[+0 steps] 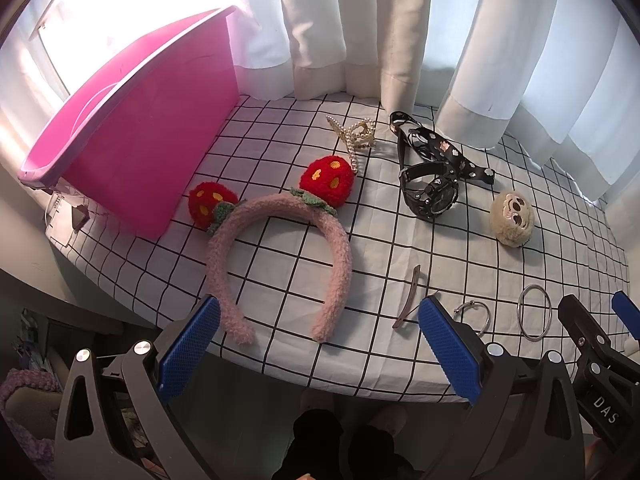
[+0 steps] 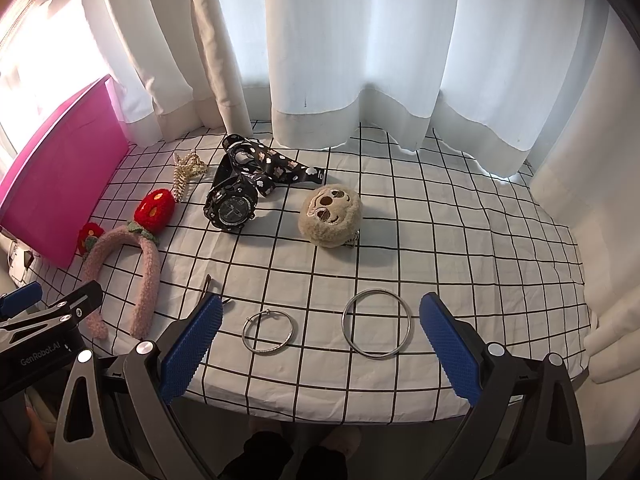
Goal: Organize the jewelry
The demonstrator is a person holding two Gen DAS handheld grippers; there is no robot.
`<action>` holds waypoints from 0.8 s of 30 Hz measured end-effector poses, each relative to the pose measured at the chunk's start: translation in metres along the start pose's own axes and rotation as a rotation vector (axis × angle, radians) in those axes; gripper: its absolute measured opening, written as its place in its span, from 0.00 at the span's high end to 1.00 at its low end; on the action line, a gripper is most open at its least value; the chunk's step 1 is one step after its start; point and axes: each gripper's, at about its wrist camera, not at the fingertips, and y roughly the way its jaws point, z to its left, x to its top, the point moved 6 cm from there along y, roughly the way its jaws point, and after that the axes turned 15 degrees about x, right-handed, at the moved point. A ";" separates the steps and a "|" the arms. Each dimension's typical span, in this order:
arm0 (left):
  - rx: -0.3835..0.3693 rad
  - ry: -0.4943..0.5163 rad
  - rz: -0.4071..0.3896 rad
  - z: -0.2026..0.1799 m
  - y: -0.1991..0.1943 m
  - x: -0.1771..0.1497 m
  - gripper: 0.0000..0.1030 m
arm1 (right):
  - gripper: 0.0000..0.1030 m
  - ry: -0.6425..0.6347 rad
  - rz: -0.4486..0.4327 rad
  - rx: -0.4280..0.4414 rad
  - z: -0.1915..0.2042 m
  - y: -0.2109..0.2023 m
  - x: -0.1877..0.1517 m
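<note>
Hovering with both the left gripper (image 1: 318, 354) and right gripper (image 2: 320, 344) spread wide and empty, you face the soft, light plush headband (image 1: 276, 264) on the worktop (image 1: 400, 240) beside the pink bin (image 1: 132, 152); pinch its padded arch.

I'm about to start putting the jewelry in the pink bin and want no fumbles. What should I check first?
1. Left tongs open, holding nothing: ok.
2. Right tongs open, holding nothing: ok.
3. Pink bin within view, top open: ok.
4. Bin inside free of clutter: cannot tell.
5. Large bangle lies apart from small bangle: ok.
6. Watch free of patterned strap: not ok, they overlap.
</note>
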 end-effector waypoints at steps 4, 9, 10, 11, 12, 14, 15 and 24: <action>0.001 0.001 0.000 0.000 0.000 0.000 0.05 | 0.08 0.001 -0.001 0.001 0.000 0.000 0.000; -0.001 0.001 0.000 0.001 0.000 0.001 0.05 | 0.08 0.003 -0.001 0.000 0.001 -0.001 0.000; -0.001 0.001 0.000 0.001 0.000 0.001 0.05 | 0.08 0.003 -0.001 0.000 0.000 0.000 0.000; -0.001 0.001 0.000 0.001 0.000 0.001 0.05 | 0.08 0.003 -0.001 0.001 0.000 0.000 0.000; 0.000 0.001 0.000 0.001 0.000 0.001 0.06 | 0.08 0.003 0.000 0.001 0.000 0.000 0.000; -0.001 0.001 0.000 0.001 0.000 0.001 0.05 | 0.08 0.003 0.001 0.001 0.000 0.000 0.000; 0.000 0.002 0.001 0.001 0.000 0.000 0.06 | 0.08 0.003 0.001 0.001 -0.001 0.000 0.000; 0.007 0.011 0.002 -0.009 0.000 -0.006 0.05 | 0.08 0.009 0.008 0.004 -0.008 0.003 -0.006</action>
